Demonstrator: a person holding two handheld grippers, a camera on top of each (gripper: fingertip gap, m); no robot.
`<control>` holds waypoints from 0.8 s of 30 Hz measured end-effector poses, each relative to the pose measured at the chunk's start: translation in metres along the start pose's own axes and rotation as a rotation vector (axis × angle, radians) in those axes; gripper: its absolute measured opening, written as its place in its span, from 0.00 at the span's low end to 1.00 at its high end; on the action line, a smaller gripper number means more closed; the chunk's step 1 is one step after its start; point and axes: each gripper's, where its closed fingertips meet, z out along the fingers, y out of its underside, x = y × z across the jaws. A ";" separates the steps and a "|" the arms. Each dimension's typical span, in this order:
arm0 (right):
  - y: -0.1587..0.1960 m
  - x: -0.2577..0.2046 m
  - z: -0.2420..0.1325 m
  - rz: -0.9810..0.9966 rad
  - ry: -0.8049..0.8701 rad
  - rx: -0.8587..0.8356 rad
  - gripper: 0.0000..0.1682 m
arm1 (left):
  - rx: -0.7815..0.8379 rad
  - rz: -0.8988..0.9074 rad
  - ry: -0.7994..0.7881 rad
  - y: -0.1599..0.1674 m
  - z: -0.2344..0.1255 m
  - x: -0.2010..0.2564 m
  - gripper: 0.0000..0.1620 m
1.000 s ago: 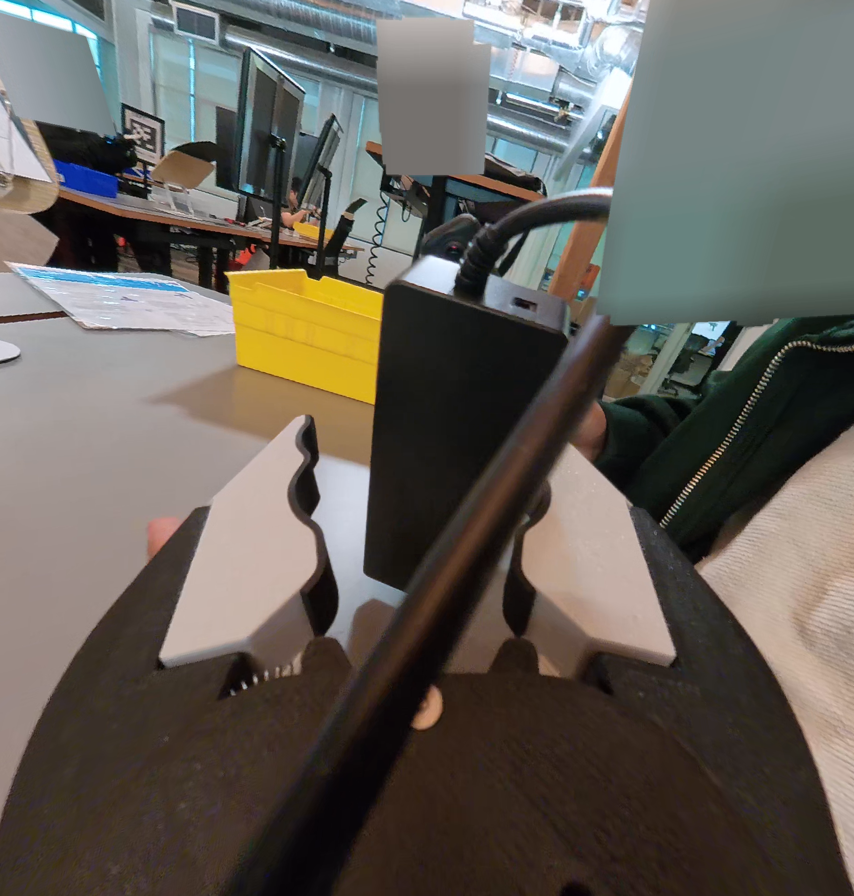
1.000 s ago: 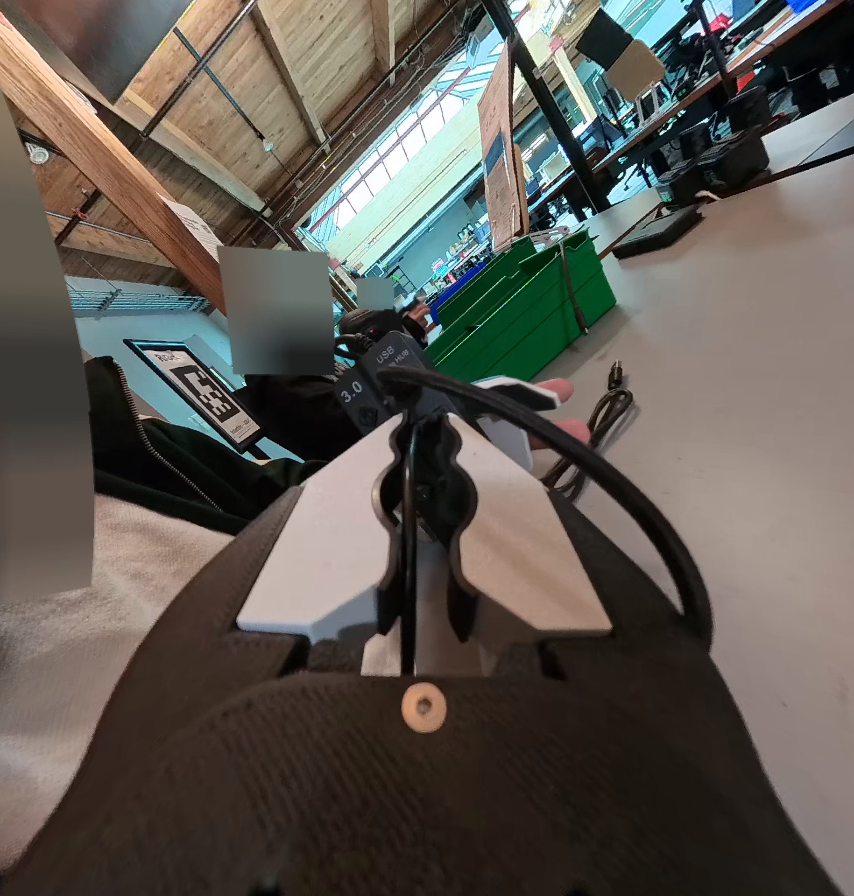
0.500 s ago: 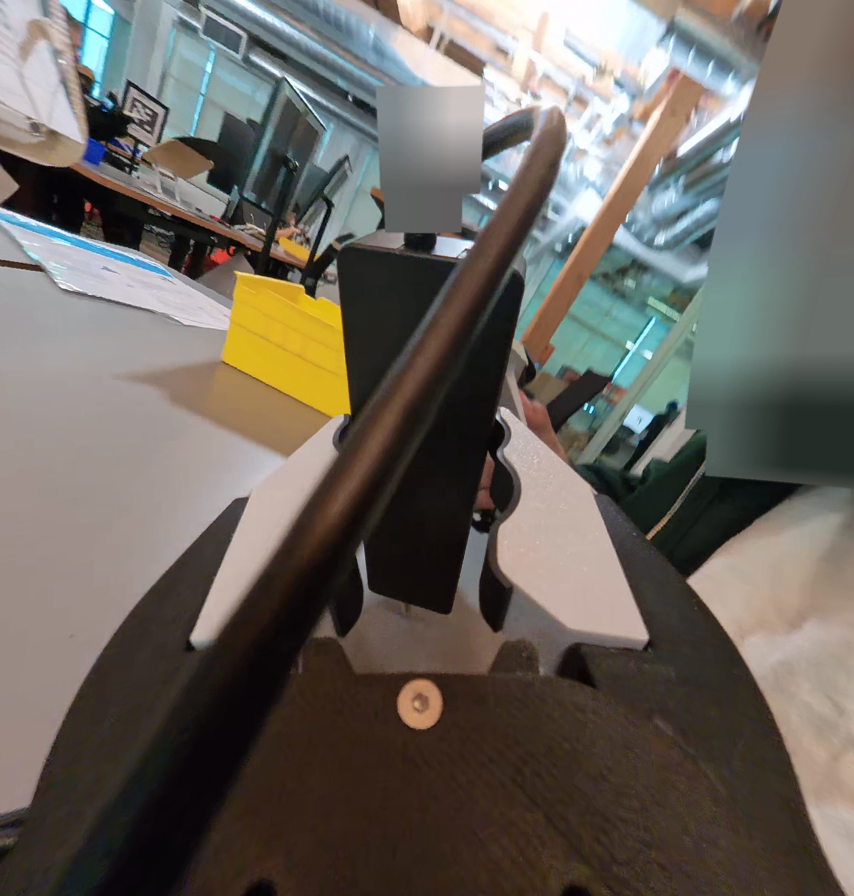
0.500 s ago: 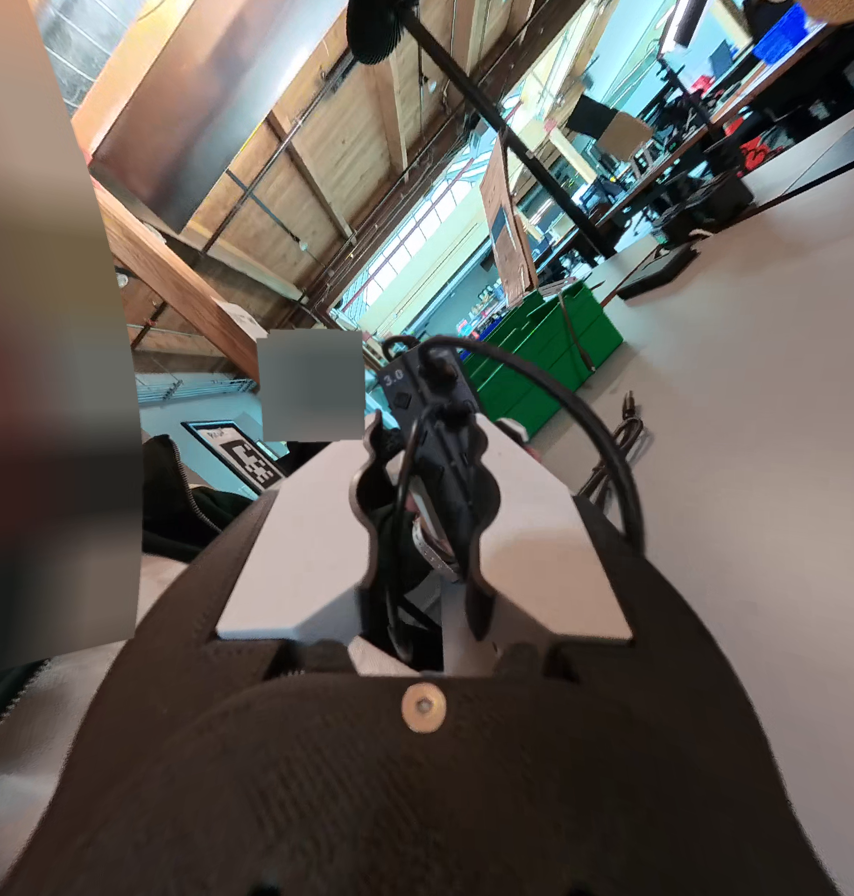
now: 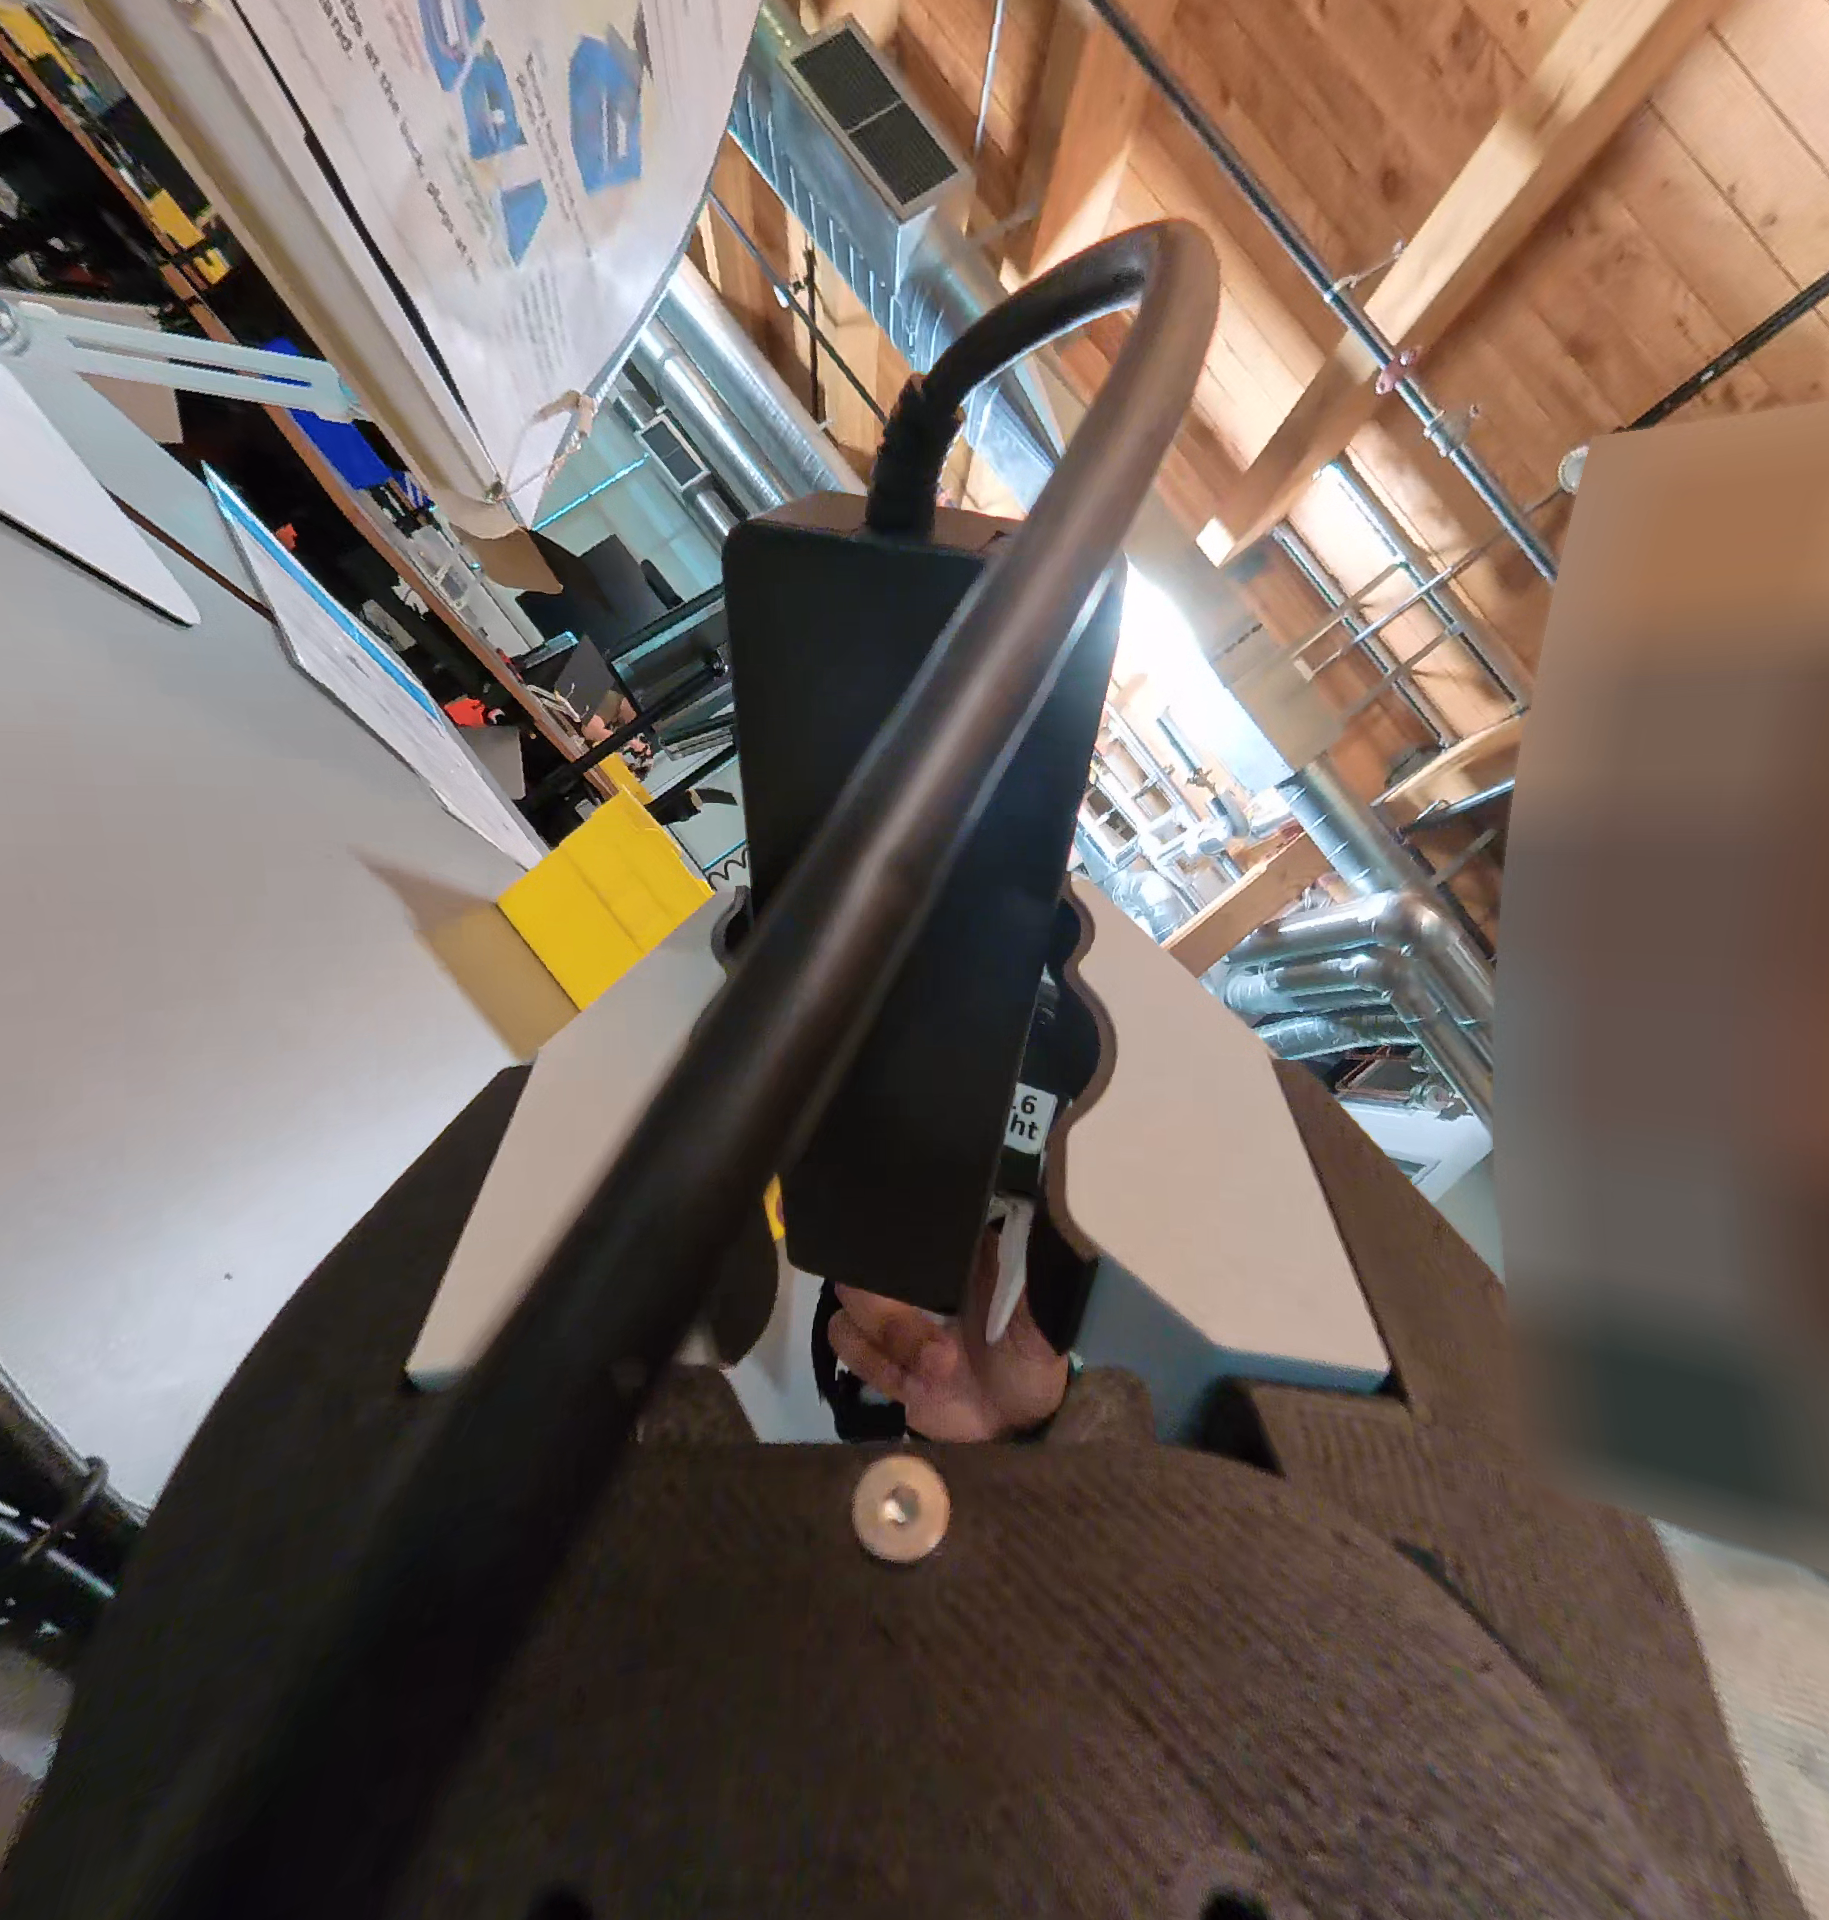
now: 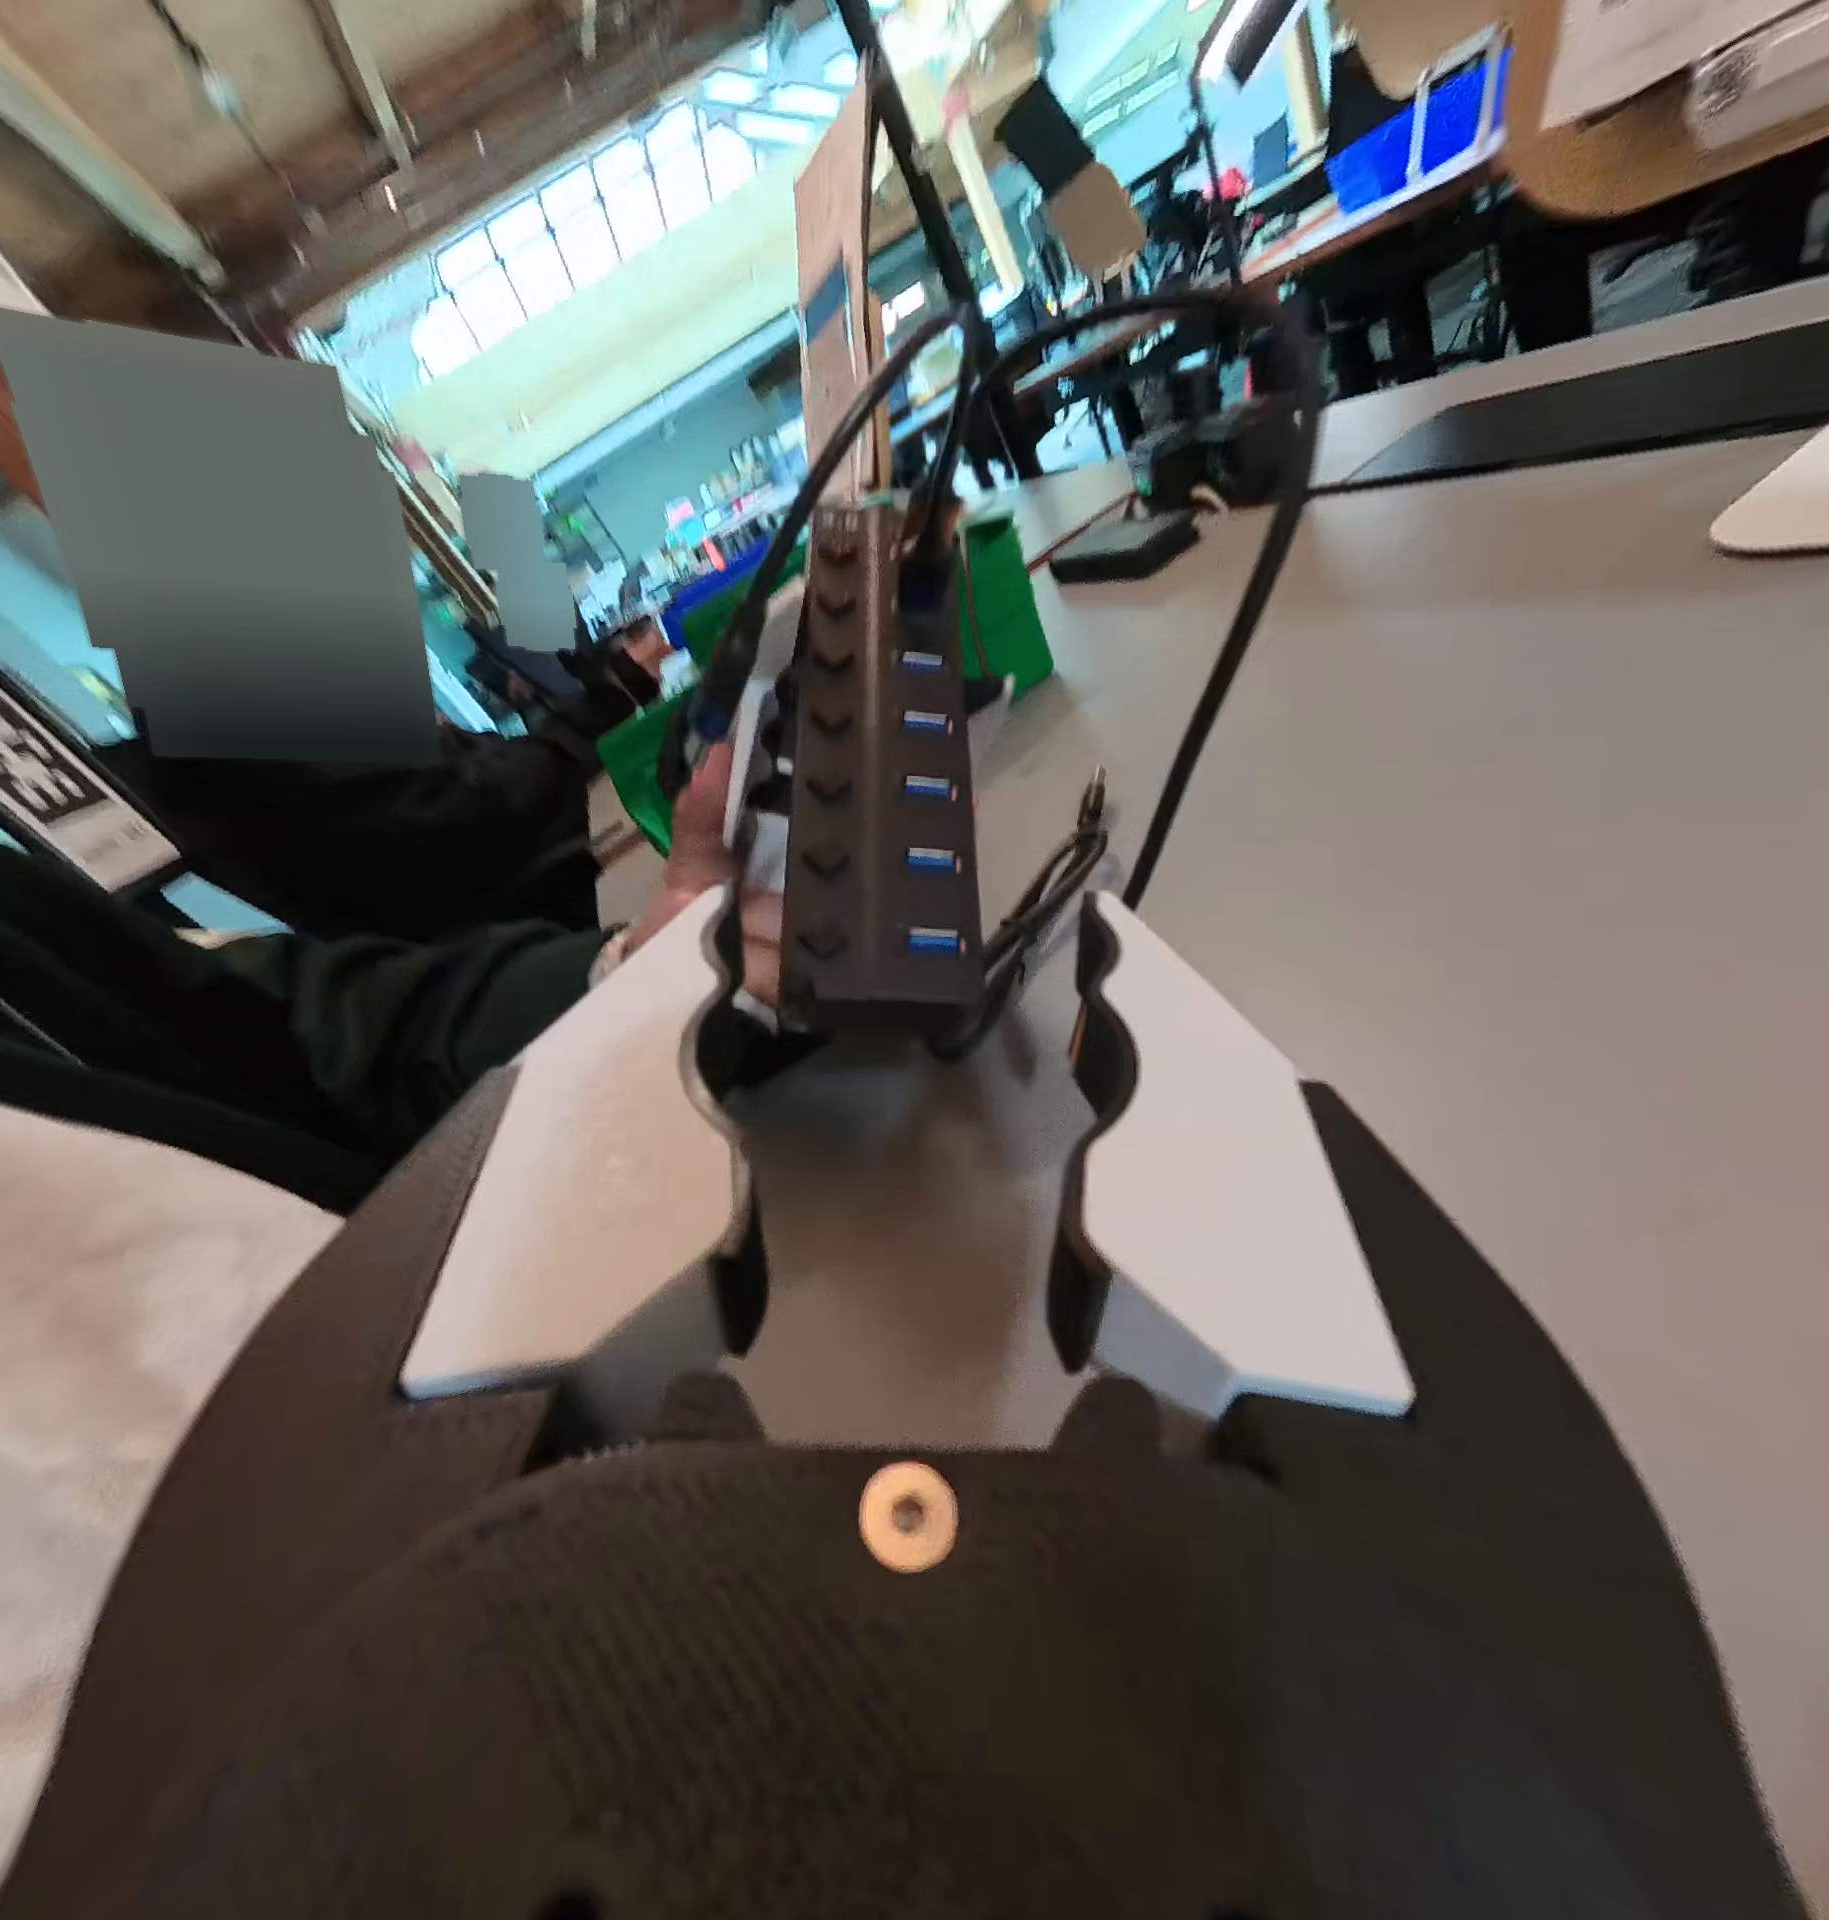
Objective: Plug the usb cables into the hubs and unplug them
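The left gripper [image 5: 894, 1049] has its jaws closed on a black hub [image 5: 910, 883], which stands upright between them, lifted off the tabletop [image 5: 162, 935]. A thick black cable [image 5: 837, 883] leaves the hub's top end, arcs over and runs down across the left finger toward the camera. Below the hub a hand [image 5: 941, 1371] shows through the gap between the fingers. A yellow bin [image 5: 598, 904] sits on the tabletop behind the left finger. The right gripper [image 6: 905, 966] has its jaws wide apart and holds nothing. Just beyond its fingertips the same hub [image 6: 868, 790] shows a row of blue ports along one face and dark buttons along the next, gripped by the other gripper, with a hand [image 6: 702, 821] beside it. A thin cable [image 6: 1045, 904] lies coiled on the tabletop [image 6: 1512, 831] just right of the hub, its plug free. Green bins [image 6: 1003, 613] stand farther back.
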 end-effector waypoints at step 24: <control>0.035 -0.010 0.016 0.285 -0.133 -0.116 0.31 | -0.138 0.056 -0.075 0.039 0.015 0.000 0.40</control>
